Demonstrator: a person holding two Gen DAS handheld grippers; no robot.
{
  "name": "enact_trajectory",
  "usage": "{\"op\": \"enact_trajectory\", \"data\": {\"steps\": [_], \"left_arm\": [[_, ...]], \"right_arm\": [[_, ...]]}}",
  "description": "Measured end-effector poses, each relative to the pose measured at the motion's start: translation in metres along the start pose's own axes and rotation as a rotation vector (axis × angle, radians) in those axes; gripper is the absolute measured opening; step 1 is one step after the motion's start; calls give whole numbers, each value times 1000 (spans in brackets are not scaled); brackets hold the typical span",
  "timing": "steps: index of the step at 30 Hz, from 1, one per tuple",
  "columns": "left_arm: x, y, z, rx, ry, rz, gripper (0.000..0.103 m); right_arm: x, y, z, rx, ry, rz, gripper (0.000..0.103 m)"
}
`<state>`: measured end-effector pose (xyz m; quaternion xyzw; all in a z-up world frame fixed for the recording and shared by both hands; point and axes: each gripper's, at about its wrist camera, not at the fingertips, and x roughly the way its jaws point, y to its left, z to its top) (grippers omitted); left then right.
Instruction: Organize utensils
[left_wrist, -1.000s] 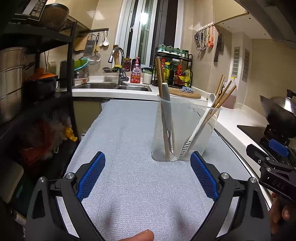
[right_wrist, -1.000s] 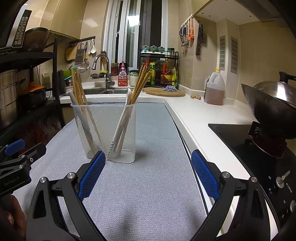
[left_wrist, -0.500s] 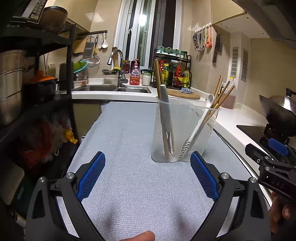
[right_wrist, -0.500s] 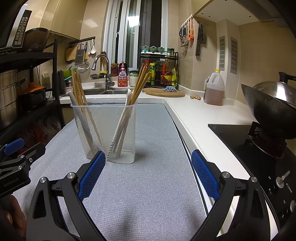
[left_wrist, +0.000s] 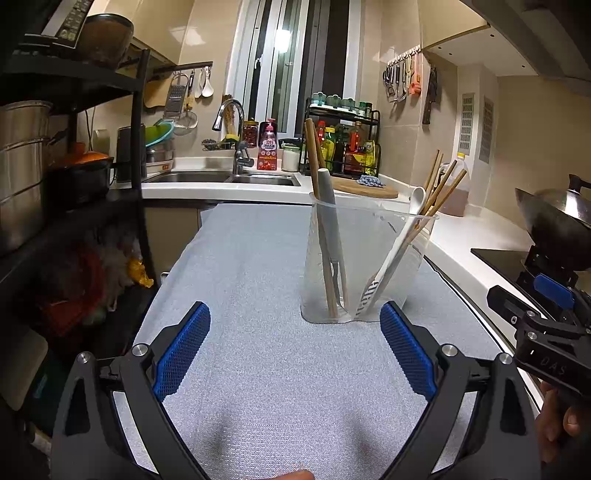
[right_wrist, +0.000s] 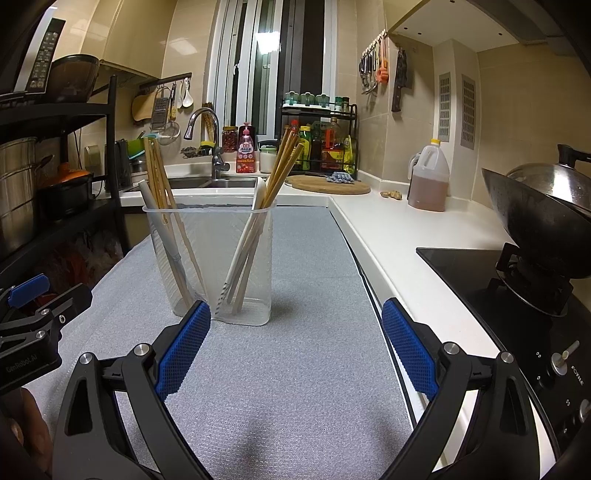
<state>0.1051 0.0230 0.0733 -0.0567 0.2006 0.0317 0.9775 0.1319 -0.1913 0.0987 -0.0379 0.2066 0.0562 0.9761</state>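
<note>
Left wrist view is showing almost nothing shifting over the last second: I am only seeing the frame drift a touch, and the clear utensil holder (left_wrist: 364, 266) is sitting where it was on the grey mat (left_wrist: 258, 369). I am holding the left tool (left_wrist: 295, 354) spread wide and empty, hovering short of the holder, and the right tool (right_wrist: 295, 347) is likewise spread and gripping nothing, its left finger just in front of the holder's base in its own view.

I am reading the stillness as a sign that the sorting is finished or nearly so. The holder is carrying everything I can find: wooden chopsticks (right_wrist: 159, 192) and a grey-handled piece (left_wrist: 328, 221) leaning in the left compartment, more chopsticks (right_wrist: 284, 162) and a white spoon (left_wrist: 402, 236) in the right. Nothing loose is lying on the mat. What the slotted white end low in the right compartment belongs to I cannot quite tell through the plastic.

Around me, the mat is covering a table that is running toward a sink (left_wrist: 221, 179) and window; a white worktop with an oil jug (right_wrist: 428, 177) and a hob with a wok (right_wrist: 535, 218) are lying to the right, a dark shelf rack (left_wrist: 74, 147) to the left.
</note>
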Motion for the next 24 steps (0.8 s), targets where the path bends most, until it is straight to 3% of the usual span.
{"op": "enact_trajectory", "data": {"steps": [24], "left_arm": [[0, -1, 1, 5, -8, 8, 95]], "right_arm": [[0, 0, 0, 2, -1, 0, 92]]}}
